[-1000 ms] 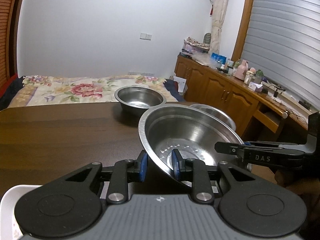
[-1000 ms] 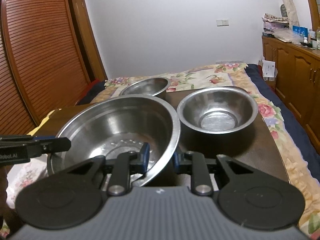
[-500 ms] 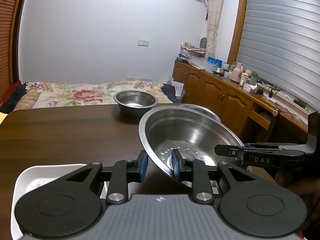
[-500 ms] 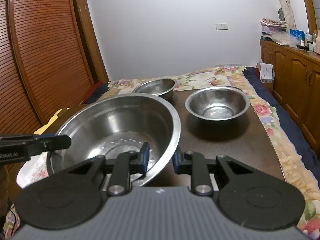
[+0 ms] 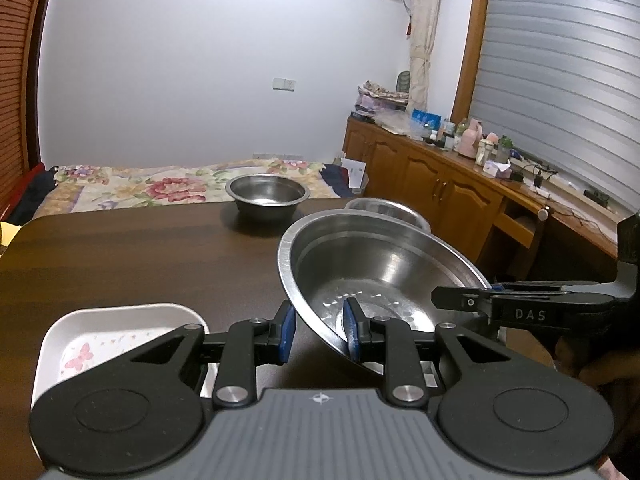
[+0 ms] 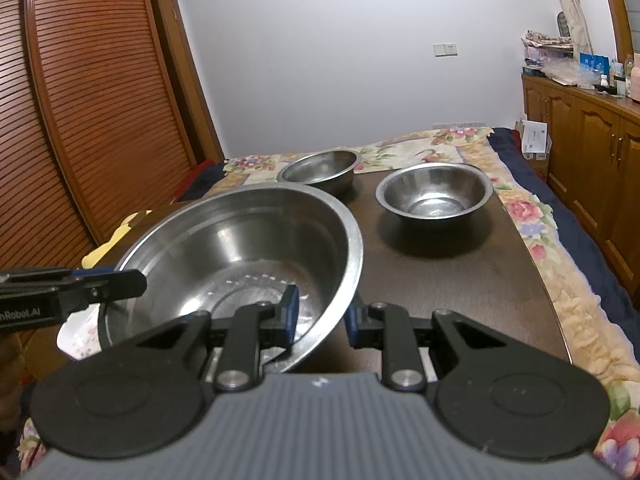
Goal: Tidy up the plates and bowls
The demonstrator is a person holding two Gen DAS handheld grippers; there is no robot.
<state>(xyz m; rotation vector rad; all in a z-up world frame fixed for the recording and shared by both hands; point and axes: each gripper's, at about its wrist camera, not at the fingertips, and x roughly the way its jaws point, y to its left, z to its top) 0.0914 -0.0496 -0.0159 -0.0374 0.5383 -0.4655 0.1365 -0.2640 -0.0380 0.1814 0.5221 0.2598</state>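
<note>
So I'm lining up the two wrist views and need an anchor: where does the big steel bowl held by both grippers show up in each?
Left wrist view: the big steel bowl sits right of centre, tilted, its near rim between the left gripper fingers.
Right wrist view: it fills the lower left, its right rim between the right gripper fingers.
Shared landmark: the wall switch plate on the white wall.

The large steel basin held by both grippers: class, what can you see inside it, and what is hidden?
The large steel basin is empty, with only embossed dashes ringing its floor. Its near floor is covered by a pad of the right gripper.
</note>
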